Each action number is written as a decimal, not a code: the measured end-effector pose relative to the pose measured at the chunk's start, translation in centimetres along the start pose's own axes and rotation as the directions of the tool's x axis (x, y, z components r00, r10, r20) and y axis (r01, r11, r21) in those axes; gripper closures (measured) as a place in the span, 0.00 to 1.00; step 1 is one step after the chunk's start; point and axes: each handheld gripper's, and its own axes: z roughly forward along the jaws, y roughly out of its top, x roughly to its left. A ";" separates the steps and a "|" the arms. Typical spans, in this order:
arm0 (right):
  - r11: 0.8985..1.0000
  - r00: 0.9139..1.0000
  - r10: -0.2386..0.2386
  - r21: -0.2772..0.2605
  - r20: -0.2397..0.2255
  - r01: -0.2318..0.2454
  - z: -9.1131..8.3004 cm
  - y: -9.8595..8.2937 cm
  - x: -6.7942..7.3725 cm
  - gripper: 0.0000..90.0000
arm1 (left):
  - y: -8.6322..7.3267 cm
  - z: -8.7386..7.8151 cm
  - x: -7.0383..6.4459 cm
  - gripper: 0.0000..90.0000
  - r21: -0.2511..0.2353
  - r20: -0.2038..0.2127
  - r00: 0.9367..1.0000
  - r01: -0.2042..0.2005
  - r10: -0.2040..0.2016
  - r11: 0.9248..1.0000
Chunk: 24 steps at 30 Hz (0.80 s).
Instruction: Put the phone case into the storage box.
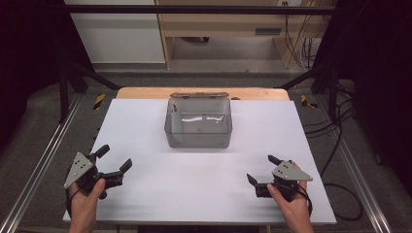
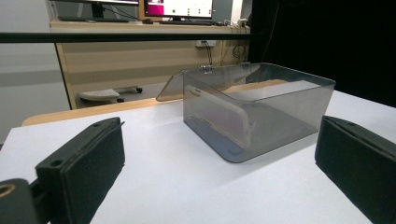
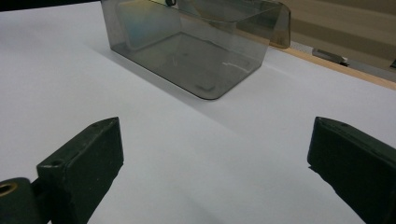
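Fingers come first: on the left gripper (image 1: 112, 162) we see them spread wide with nothing between them, one black finger (image 2: 84, 161) at the lower left of the left gripper view and its partner at the lower right, bare white tabletop (image 1: 145, 126) in the gap. On the right gripper (image 1: 262, 170) we find the same, fingers (image 3: 81, 158) held well apart and gripping nothing, white surface between them. Moving outward, we see each gripper held in a hand near the front edge of the tabletop, the left hand (image 1: 87, 199) at the front left corner and the right hand (image 1: 286, 201) toward the front right, forearms entering from the bottom of the high view. Both grippers angle inward and away from us, toward the middle of the tabletop, each with its grey three-cornered plate facing up. Further out sits the smoky transparent box (image 1: 198, 122), centred left to right and set toward the far edge, well apart from both grippers. Its long axis runs left to right across the tabletop, its open mouth faces up, and its hinged lid (image 1: 199, 95) hangs open behind the far wall. In the left gripper view we see the box (image 2: 252, 109) ahead between the fingers; in the right gripper view it (image 3: 187, 46) stands ahead toward the upper left.
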 end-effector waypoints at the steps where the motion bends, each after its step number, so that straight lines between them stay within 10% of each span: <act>1: 1.000 1.000 0.001 -0.001 0.000 -0.001 0.0 0.0 0.0 0.05 | 0.0 0.0 -0.1 0.02 -0.001 0.001 1.000 0.001 -0.001 1.000; 24: 0.998 0.998 0.058 -0.041 0.003 -0.057 -0.4 -0.4 -0.9 0.04 | -1.2 0.7 -0.7 0.02 0.044 0.053 0.999 0.005 -0.007 0.999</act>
